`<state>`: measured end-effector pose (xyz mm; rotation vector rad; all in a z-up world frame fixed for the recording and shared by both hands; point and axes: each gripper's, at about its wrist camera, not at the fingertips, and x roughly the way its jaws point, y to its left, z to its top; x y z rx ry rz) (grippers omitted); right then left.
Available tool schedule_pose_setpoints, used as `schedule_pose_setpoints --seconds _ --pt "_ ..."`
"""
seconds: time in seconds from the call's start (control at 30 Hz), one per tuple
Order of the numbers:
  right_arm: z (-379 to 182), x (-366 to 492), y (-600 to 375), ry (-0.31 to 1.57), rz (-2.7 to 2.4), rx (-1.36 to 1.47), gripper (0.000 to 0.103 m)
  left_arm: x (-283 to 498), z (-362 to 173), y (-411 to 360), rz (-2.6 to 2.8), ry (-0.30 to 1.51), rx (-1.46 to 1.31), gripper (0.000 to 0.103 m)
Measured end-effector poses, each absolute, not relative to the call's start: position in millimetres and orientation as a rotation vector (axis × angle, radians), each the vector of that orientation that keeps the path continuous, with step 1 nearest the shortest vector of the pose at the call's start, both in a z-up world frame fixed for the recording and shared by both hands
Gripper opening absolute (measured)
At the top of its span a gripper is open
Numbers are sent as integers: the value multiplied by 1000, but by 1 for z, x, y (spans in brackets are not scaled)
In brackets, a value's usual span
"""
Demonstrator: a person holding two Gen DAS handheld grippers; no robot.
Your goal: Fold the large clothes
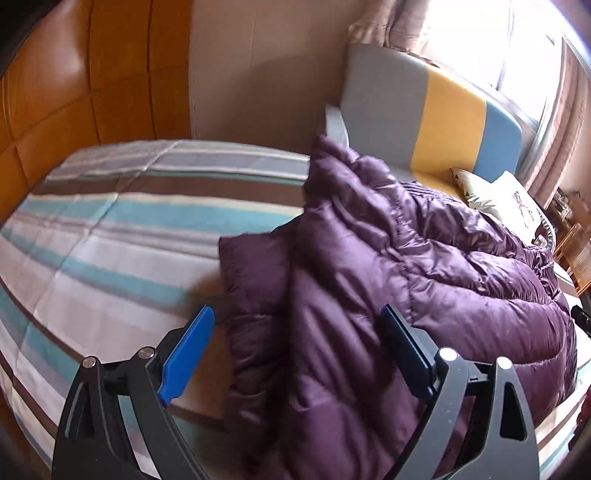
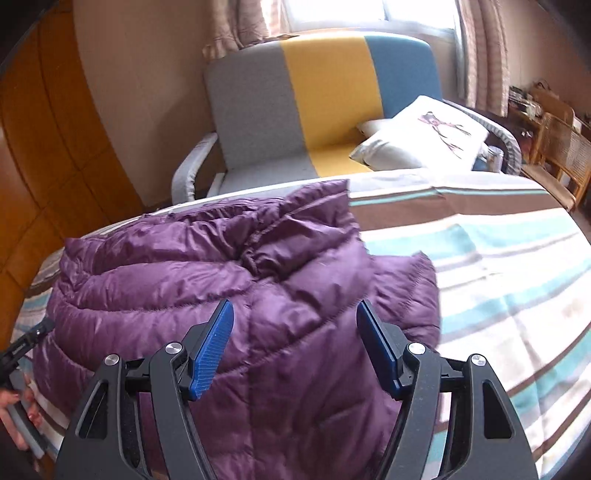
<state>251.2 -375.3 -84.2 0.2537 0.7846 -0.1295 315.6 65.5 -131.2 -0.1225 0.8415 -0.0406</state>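
Observation:
A puffy purple down jacket lies bunched and partly folded on the striped bedspread. My left gripper hovers over its left edge, jaws wide apart, blue pads touching nothing. In the right wrist view the same jacket fills the lower left of the bed. My right gripper stands open just above the quilted fabric, with nothing pinched between its blue pads. A hand holding the other gripper's handle shows at the left edge of that view.
Beyond the bed stands a grey, yellow and blue armchair with white cushions. Orange wooden panelling runs along the left. Wicker chairs and a curtained window are at the far right.

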Motion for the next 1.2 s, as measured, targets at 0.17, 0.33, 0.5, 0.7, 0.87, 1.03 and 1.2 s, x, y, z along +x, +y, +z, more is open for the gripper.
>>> schedule_pose_setpoints --seconds 0.17,0.33,0.5,0.7,0.87,1.03,1.2 --pt "-91 244 -392 809 -176 256 82 313 -143 69 -98 877 -146 99" --pt "-108 240 -423 864 -214 336 82 321 -154 70 -139 924 -151 101" --pt "-131 242 -447 909 -180 477 88 328 -168 79 -184 976 -229 101" --pt "-151 248 -451 918 -78 550 76 327 -175 75 -272 973 -222 79" --pt "-146 247 -437 923 -17 510 35 317 -168 60 -332 955 -184 35" --pt "-127 234 -432 908 10 501 18 296 -151 55 -363 917 -163 17" --pt "-118 210 -436 910 34 520 18 269 -141 60 -412 919 -177 17"
